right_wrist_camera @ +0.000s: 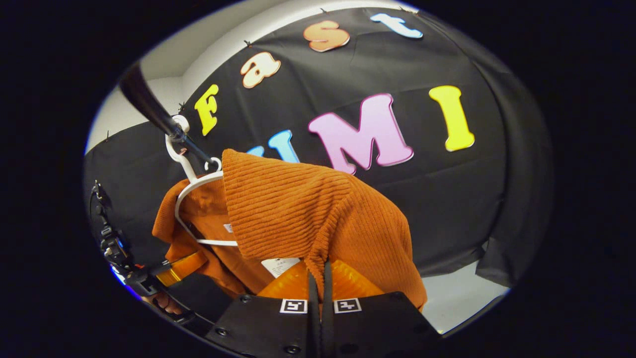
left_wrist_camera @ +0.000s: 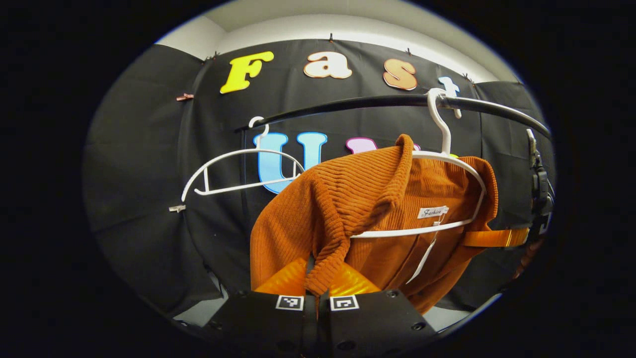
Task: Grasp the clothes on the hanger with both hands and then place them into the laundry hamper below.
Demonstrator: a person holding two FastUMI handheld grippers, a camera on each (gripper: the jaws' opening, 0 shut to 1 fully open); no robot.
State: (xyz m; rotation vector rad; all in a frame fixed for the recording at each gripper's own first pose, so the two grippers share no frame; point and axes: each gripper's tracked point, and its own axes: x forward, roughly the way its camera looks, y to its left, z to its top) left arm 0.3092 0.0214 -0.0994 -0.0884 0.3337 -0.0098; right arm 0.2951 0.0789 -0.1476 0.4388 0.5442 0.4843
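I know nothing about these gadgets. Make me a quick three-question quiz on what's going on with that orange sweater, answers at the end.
1. True or false: the sweater is already off its hanger.
2. What is the left gripper pinching: A) the rail, B) a fold of the sweater, C) the empty hanger?
3. How many white hangers are on the rail in the left gripper view?

Key:
1. False; it is draped over the hanger.
2. B. Its jaws are closed on the knit, as are those of the right gripper.
3. Two: one empty, one bearing the sweater.
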